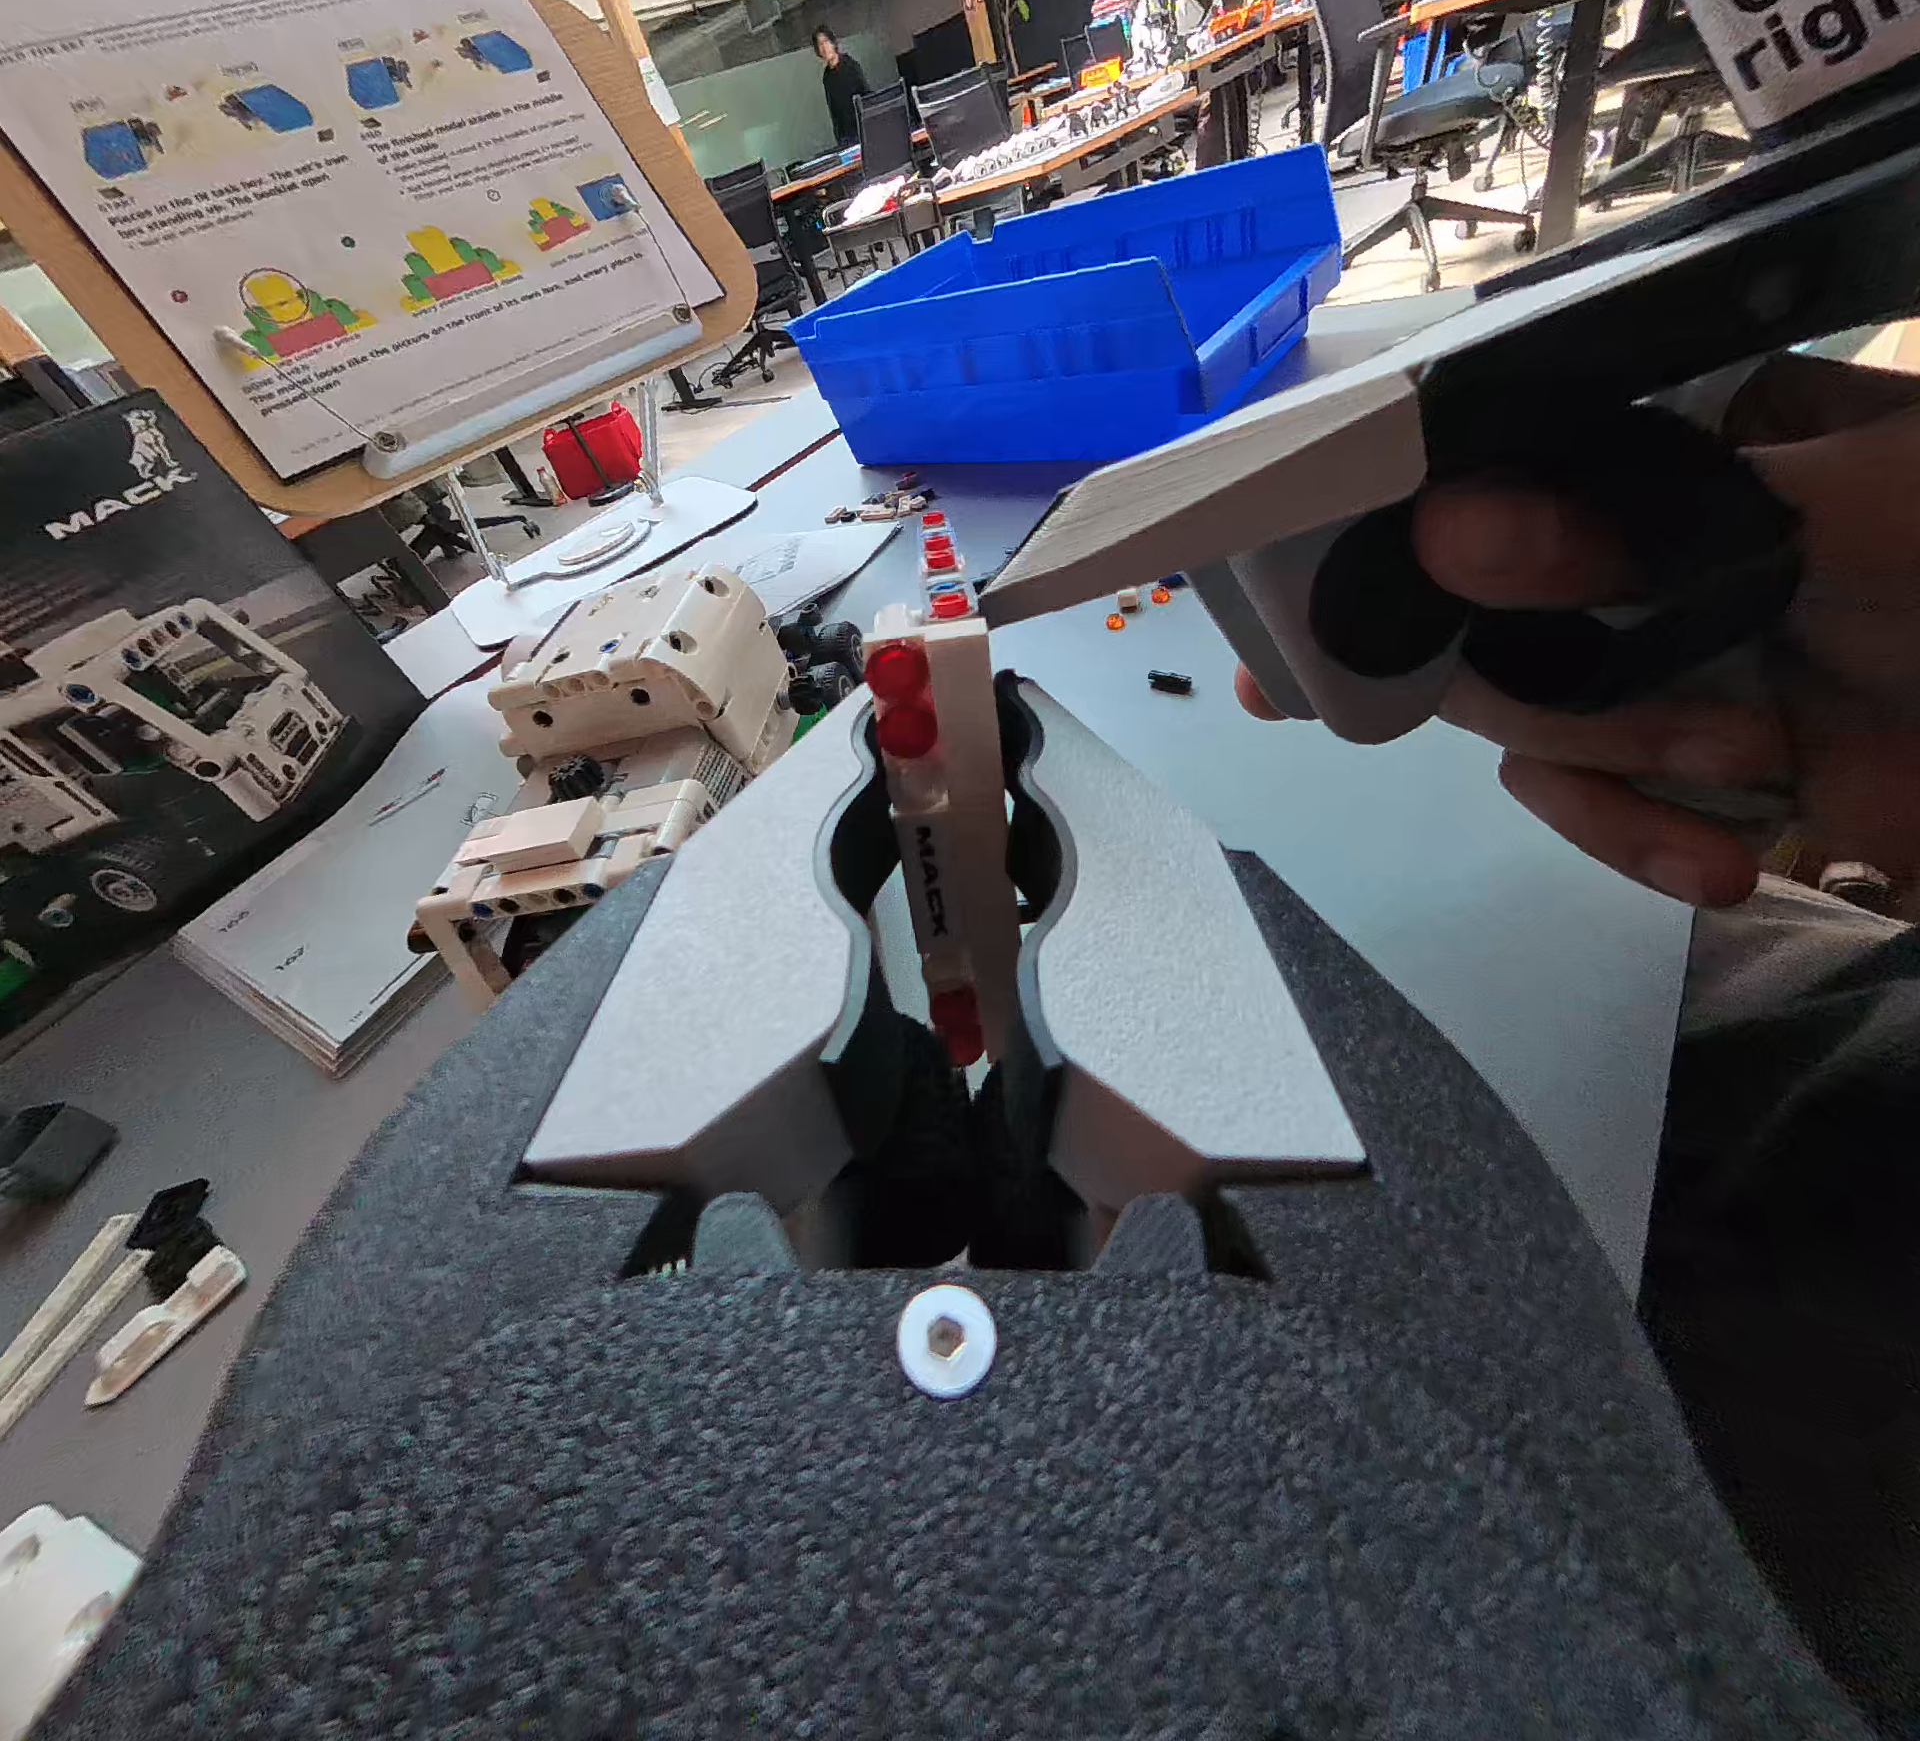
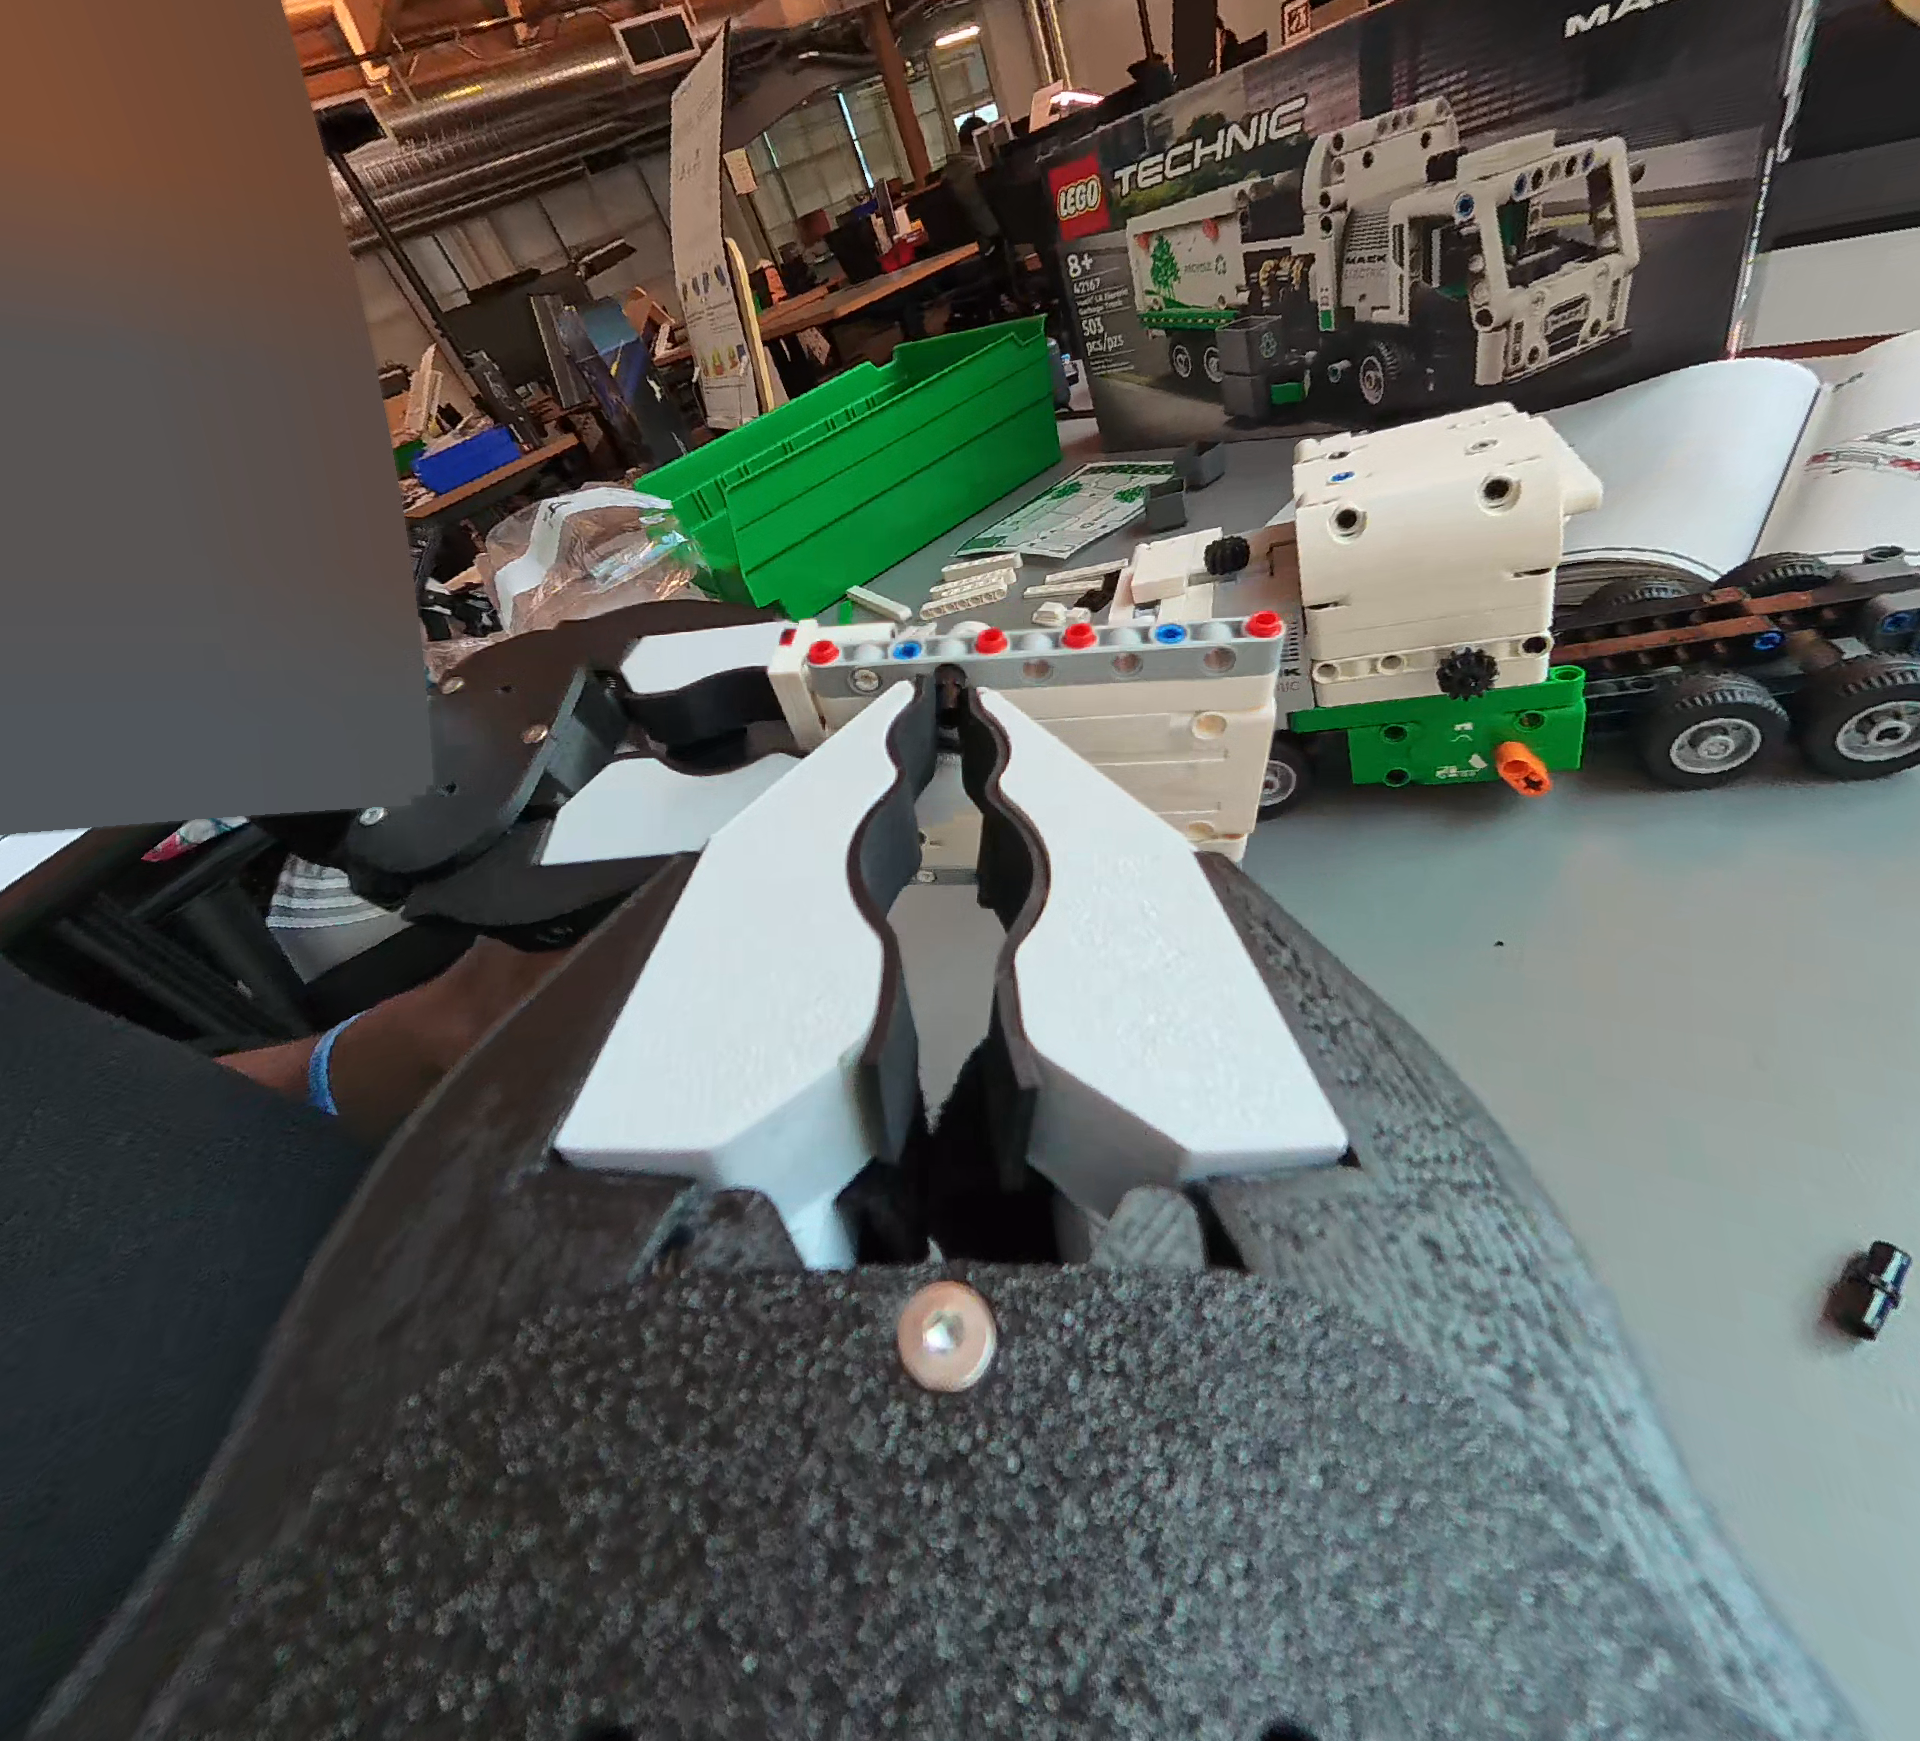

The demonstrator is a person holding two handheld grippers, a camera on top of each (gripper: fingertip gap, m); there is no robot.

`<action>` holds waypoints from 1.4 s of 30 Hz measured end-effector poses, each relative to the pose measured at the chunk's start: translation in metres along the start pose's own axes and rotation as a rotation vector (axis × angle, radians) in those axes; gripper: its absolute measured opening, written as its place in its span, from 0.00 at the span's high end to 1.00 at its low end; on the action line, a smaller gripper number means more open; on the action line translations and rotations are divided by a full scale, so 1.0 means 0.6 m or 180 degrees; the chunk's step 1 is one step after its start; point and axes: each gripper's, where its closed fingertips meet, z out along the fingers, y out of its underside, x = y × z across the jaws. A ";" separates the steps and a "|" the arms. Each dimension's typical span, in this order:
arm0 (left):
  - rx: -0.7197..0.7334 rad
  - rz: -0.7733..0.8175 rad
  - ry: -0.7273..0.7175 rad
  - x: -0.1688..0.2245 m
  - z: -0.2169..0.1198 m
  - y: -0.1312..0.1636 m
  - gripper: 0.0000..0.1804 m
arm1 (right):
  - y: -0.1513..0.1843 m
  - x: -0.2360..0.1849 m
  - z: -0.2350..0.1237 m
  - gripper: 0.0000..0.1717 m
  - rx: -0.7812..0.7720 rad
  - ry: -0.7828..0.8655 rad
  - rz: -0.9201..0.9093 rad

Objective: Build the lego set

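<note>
My left gripper [image 1: 940,715] is shut on a white brick panel assembly [image 1: 961,818] and holds it on edge above the table; the assembly carries red round studs and a grey beam with red and blue pins [image 2: 1039,652]. In the right wrist view the left gripper [image 2: 748,730] clamps the assembly's left end. My right gripper [image 2: 945,694] is shut on a small black pin [image 2: 947,681] right at the underside of the grey beam. In the left wrist view the right gripper's fingers [image 1: 1195,507] reach in from the right, tips at the assembly's top end.
A partly built white and green truck model [image 2: 1434,569] lies just behind, also in the left wrist view [image 1: 634,683]. Around it are a blue bin [image 1: 1070,341], a green bin [image 2: 873,465], the set's box [image 2: 1403,237], an open booklet [image 1: 312,943], a paper stand [image 1: 312,133] and a loose black pin [image 2: 1867,1291]. Left and right tips are no more than a few centimetres apart.
</note>
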 end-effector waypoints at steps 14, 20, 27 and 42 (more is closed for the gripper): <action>0.0283 -0.1324 0.0711 0.004 0.002 -0.010 0.92 | -0.016 0.011 -0.023 0.86 -0.0433 -0.0032 -0.0716; 0.0334 -0.1122 0.1308 0.051 -0.015 -0.022 0.92 | -0.003 -0.024 -0.061 0.68 -0.1102 -0.0993 -0.1626; 0.0137 -0.0457 0.1384 0.087 -0.020 -0.005 0.92 | 0.043 -0.022 -0.072 0.82 -0.2058 -0.1476 -0.2495; 0.0046 -0.0075 0.1195 0.093 -0.016 0.006 0.92 | 0.058 -0.019 -0.073 0.90 -0.2656 -0.1746 -0.2464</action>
